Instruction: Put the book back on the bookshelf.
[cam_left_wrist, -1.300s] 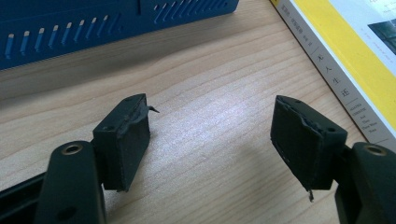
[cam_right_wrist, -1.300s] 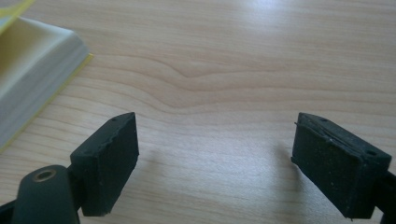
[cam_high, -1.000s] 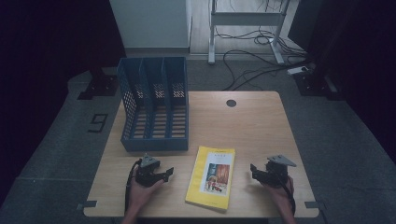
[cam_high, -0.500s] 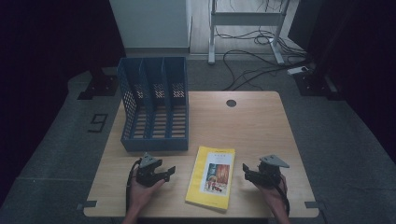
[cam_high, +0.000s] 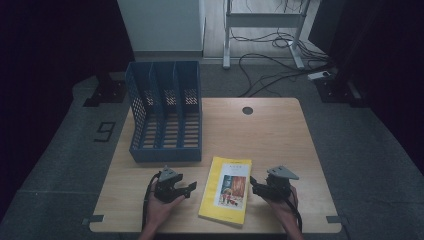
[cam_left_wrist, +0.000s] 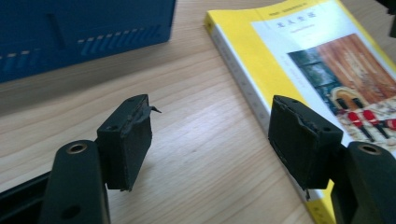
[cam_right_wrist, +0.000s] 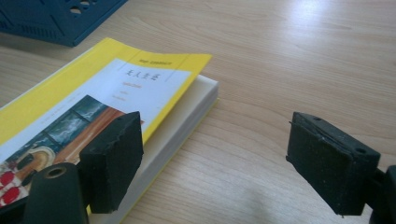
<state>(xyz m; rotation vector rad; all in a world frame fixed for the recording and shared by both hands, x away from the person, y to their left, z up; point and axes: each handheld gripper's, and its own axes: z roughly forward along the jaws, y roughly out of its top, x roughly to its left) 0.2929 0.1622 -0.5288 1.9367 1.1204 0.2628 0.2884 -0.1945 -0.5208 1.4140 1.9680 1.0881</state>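
Note:
A yellow book (cam_high: 228, 189) lies flat near the table's front edge, its cover picture facing up. My left gripper (cam_high: 190, 188) sits just left of the book, jaws open and pointing toward its spine (cam_left_wrist: 247, 93). My right gripper (cam_high: 254, 186) is at the book's right side, open, with one jaw over the cover (cam_right_wrist: 93, 112) and the other over bare wood. Nothing is held by either. A hand holds each gripper from the table's front.
A blue three-slot file rack (cam_high: 166, 111) stands on the wooden table (cam_high: 260, 135) at the back left, its front wall (cam_left_wrist: 79, 32) close behind my left gripper. A round cable hole (cam_high: 247, 110) is at the far edge. Cables lie on the floor beyond.
My right gripper has moved left, closing in on the book's right edge. My left gripper has edged a little toward the book.

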